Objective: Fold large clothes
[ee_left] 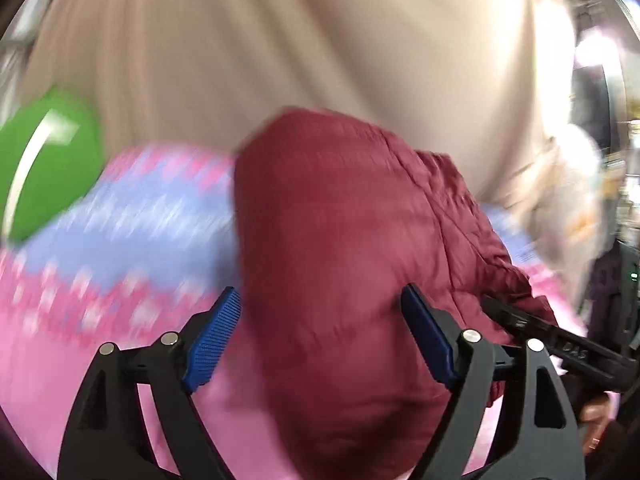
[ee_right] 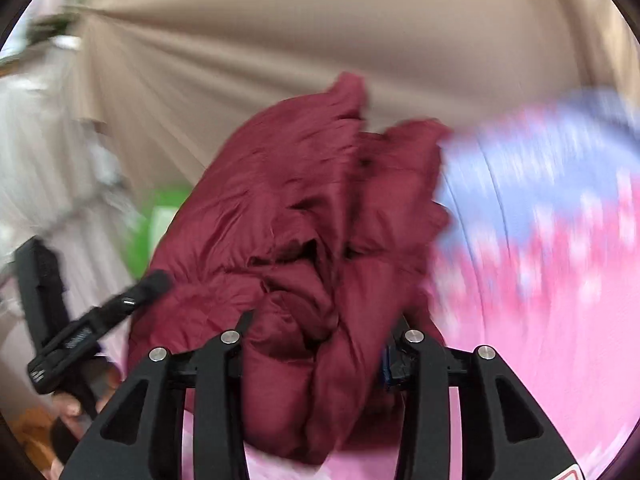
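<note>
A dark red padded jacket (ee_left: pixel 340 240) lies bunched on a pink and blue patterned cover (ee_left: pixel 100 320). In the left wrist view my left gripper (ee_left: pixel 320 320) is open, its blue pads (ee_left: pixel 214 340) standing wide on either side of a fold of the jacket. My right gripper shows at the right of that view (ee_left: pixel 560 344), against the jacket's edge. In the right wrist view the jacket (ee_right: pixel 300 220) bulges between my right gripper's fingers (ee_right: pixel 324 332), which stand apart with fabric bunched between them; the pads are mostly hidden. The left gripper's body (ee_right: pixel 100 320) shows at the left there.
A beige curtain (ee_left: pixel 280 40) fills the background, also in the right wrist view (ee_right: pixel 280 40). A green object (ee_left: pixel 48 160) sits at the left, beyond the cover. The pink and blue cover (ee_right: pixel 560 240) spreads to the right. Both views are motion-blurred.
</note>
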